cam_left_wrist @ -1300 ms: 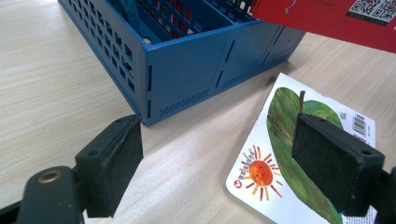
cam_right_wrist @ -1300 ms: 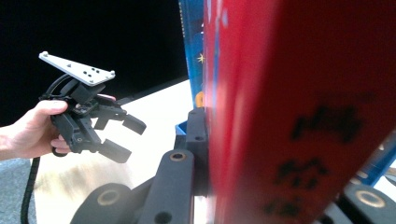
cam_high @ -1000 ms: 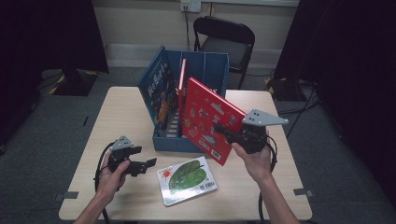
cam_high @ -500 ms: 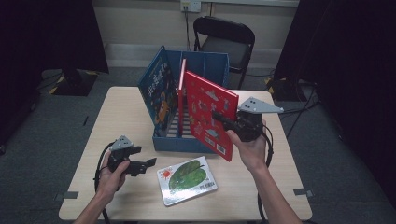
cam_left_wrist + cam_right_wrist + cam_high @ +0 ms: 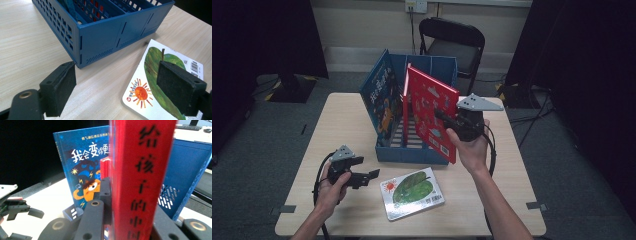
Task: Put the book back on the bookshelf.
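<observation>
My right gripper (image 5: 443, 116) is shut on a large red book (image 5: 430, 111), held upright over the blue slotted crate (image 5: 412, 152). The red book's spine (image 5: 140, 177) rises between the right gripper's jaws. A blue book (image 5: 382, 97) leans at the crate's left side, also the blue book (image 5: 82, 167) behind the spine. A second thin red book (image 5: 406, 100) stands in the crate. A white book with a green leaf and a sun (image 5: 412, 192) lies flat in front of the crate. My left gripper (image 5: 371, 174) rests open near its left edge, the leaf book (image 5: 155, 82) between its jaws' line.
The crate's blue corner (image 5: 80, 47) stands just ahead of my left gripper. A black folding chair (image 5: 452, 45) stands behind the table. The wooden tabletop (image 5: 337, 125) is bare at the left and at the far right.
My right gripper has carried the red book up and to the left, turning it more upright over the crate. The left gripper has stayed in place.
</observation>
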Action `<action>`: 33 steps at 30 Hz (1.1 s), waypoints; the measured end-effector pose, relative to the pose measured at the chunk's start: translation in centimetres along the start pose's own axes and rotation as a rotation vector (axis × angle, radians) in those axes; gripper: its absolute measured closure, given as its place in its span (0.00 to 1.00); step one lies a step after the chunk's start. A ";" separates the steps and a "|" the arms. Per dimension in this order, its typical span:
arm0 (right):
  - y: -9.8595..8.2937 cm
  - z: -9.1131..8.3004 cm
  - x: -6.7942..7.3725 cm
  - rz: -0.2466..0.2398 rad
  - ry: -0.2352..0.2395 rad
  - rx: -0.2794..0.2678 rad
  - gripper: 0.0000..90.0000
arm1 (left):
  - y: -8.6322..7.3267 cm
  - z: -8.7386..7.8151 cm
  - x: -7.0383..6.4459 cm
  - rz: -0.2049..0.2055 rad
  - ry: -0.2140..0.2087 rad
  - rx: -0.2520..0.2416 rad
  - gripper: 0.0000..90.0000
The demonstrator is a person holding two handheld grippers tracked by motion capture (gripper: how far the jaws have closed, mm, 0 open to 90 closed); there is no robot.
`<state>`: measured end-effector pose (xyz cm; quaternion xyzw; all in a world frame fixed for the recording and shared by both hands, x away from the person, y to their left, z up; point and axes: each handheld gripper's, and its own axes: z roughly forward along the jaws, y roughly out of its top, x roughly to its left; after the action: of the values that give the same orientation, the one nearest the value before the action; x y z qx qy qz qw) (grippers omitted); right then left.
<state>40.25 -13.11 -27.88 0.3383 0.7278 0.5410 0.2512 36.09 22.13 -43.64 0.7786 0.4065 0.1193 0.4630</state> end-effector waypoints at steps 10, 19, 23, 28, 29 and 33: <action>0.4 2.6 0.0 0.022 -0.051 0.002 0.90 | 0.0 0.1 0.0 -0.002 -0.001 0.000 0.18; 0.9 4.9 0.2 0.048 -0.118 0.021 0.90 | 0.0 0.0 0.1 0.000 -0.002 -0.002 0.18; 0.9 5.8 0.2 0.058 -0.150 0.017 0.90 | -0.1 0.1 0.1 -0.002 -0.003 -0.001 0.18; 1.1 7.3 0.2 0.083 -0.189 0.014 0.90 | 0.0 0.1 0.0 0.002 -0.003 0.002 0.18; 1.1 7.3 0.2 0.083 -0.189 0.014 0.90 | 0.0 0.1 0.0 0.002 -0.003 0.002 0.18; 1.2 8.1 0.3 0.088 -0.220 0.019 0.90 | -0.1 0.1 0.0 0.003 -0.005 0.001 0.18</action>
<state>46.28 -7.62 -29.07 0.4295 0.6854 0.5042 0.3025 36.10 22.07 -43.75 0.7797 0.4042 0.1176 0.4635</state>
